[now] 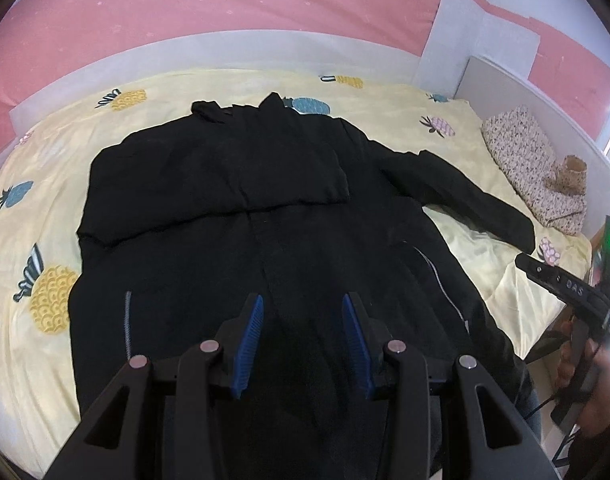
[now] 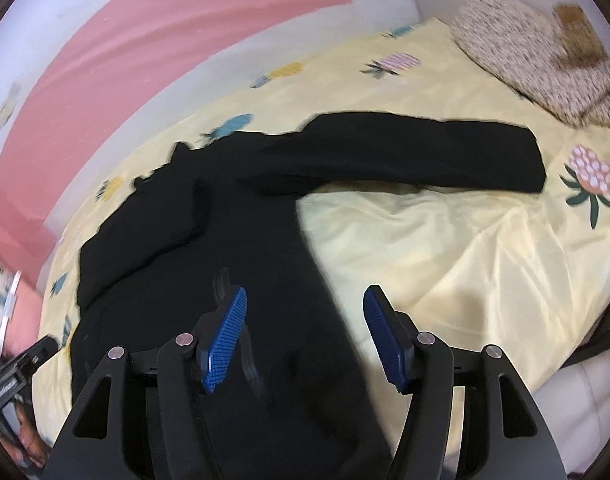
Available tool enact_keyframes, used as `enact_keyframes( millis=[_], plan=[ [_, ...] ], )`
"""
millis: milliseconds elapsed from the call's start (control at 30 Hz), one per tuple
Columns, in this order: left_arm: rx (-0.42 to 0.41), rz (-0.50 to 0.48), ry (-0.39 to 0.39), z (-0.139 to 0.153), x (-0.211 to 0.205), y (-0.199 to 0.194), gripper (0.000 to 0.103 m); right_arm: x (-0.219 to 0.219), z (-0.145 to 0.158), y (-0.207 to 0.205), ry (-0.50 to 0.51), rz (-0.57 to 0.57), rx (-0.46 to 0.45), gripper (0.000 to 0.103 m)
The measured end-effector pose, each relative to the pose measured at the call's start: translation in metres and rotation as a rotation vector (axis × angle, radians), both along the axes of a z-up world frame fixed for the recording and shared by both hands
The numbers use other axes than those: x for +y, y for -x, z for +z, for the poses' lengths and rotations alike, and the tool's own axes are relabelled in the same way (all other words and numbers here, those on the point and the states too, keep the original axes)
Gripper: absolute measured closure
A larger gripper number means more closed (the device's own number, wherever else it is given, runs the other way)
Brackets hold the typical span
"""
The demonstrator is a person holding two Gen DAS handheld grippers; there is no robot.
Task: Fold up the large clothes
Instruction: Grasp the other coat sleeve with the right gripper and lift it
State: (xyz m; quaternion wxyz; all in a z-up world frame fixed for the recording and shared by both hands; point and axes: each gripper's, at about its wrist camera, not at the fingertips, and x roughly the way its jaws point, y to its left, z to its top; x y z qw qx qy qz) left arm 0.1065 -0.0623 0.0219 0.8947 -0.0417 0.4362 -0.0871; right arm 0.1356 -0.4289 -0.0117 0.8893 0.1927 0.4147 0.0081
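A large black jacket point(image 1: 225, 184) point(image 2: 209, 240) lies spread on a yellow pineapple-print bed sheet point(image 1: 25, 320) point(image 2: 445, 248). One sleeve is folded across the chest. The other sleeve point(image 1: 477, 196) point(image 2: 425, 156) stretches out sideways toward the pillow. My left gripper point(image 1: 303, 304) hovers over the jacket's lower middle, its blue pads apart and nothing pinched between them. My right gripper point(image 2: 305, 296) hangs over the jacket's lower right edge with its jaws wide and nothing gripped. It also shows at the right edge of the left wrist view point(image 1: 545, 272), held by a hand point(image 1: 585, 380).
A speckled pillow point(image 1: 521, 152) point(image 2: 517, 52) with a small brown object point(image 1: 571, 172) point(image 2: 577, 36) on it lies at the head of the bed. A white headboard point(image 1: 525, 92) and a pink wall point(image 1: 185, 0) border the bed. Bare sheet lies right of the jacket.
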Motion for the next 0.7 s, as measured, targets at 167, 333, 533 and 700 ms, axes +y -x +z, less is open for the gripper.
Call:
enact_keyframes(
  millis=[167,333,533,700],
  plan=[
    [0.018,-0.01,-0.01,-0.01,-0.008,-0.018,0.06,-0.059,-0.032,-0.026,-0.091,-0.125,0.033,0.041],
    [0.045,-0.01,-0.014,-0.023,-0.008,-0.029,0.06,-0.118,-0.061,-0.049,-0.227,-0.229,0.04,0.033],
    [0.082,0.023,-0.017,-0.041,0.001,-0.041,0.06,-0.171,-0.088,-0.073,-0.316,-0.366,0.06,0.033],
    [0.086,0.06,-0.021,-0.047,0.014,-0.05,0.06,-0.199,-0.1,-0.084,-0.41,-0.453,0.023,0.033]
  ],
)
